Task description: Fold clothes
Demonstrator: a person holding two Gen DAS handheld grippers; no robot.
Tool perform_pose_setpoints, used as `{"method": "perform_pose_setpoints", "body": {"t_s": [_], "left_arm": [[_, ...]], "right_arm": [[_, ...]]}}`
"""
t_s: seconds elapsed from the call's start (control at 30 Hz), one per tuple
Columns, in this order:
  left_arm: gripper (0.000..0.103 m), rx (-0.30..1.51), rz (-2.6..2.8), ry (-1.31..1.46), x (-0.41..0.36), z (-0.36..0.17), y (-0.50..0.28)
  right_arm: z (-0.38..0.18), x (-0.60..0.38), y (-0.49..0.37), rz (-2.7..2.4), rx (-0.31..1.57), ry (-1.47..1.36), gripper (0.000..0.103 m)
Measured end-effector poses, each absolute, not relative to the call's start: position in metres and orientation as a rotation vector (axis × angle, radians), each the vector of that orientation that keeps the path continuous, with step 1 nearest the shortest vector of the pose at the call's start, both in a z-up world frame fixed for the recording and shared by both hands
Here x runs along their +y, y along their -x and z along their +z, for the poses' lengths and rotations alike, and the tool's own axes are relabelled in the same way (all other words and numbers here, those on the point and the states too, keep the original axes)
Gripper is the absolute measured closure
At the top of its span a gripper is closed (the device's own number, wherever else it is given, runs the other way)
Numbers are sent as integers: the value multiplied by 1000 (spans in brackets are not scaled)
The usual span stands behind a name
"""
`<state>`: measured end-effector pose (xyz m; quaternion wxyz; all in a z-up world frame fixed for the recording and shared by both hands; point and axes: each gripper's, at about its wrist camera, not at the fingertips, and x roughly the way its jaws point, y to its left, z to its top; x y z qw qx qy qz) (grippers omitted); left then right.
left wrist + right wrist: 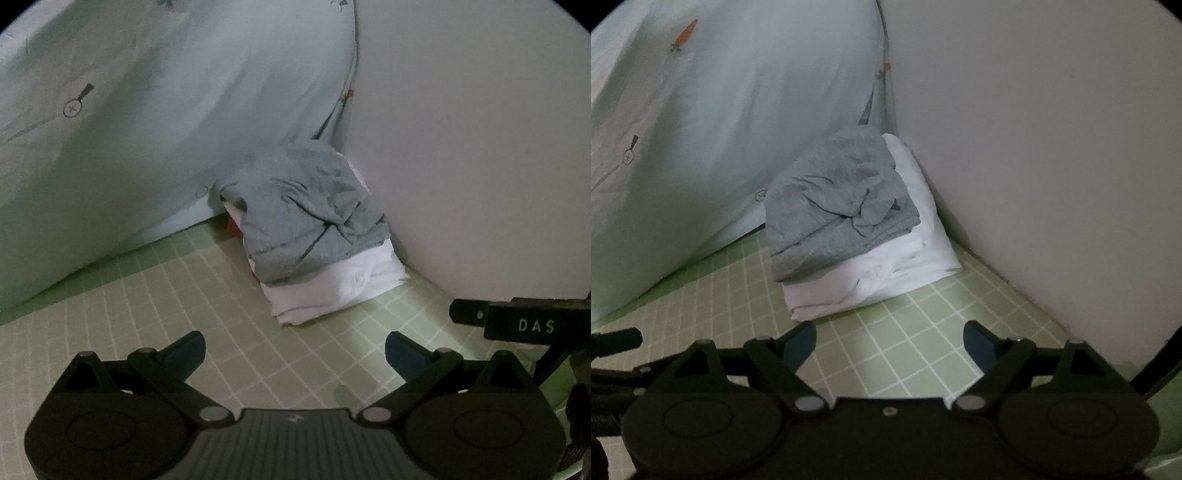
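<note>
A folded grey garment [299, 218] [831, 214] lies on top of a folded white garment [332, 288] [871, 277], stacked in the corner where a pale blue pillow meets the wall. A bit of red cloth [232, 226] peeks out behind the stack in the left wrist view. My left gripper [294, 350] hovers over the green checked sheet a short way in front of the stack, open and empty. Open too, with nothing between its fingers, my right gripper [890, 341] sits just short of the white garment. Neither touches the clothes.
A large pale blue pillow [147, 129] [701, 129] with carrot prints leans at the left. A plain wall [480, 147] [1052, 147] closes the right side. The green checked sheet [277, 369] [905, 350] covers the surface. The other gripper's body [517, 321] shows at the right edge.
</note>
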<state>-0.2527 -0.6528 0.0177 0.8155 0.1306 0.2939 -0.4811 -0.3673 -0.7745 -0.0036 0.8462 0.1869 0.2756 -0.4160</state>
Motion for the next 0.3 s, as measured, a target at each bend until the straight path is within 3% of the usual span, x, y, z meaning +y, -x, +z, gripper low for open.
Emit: {"method": "perform_pose_setpoints", "body": {"t_s": [0.3], "left_arm": [[1, 620, -1039, -289, -657, 20, 255]], "right_arm": [[-2, -776, 372, -880, 575, -395, 16]]}}
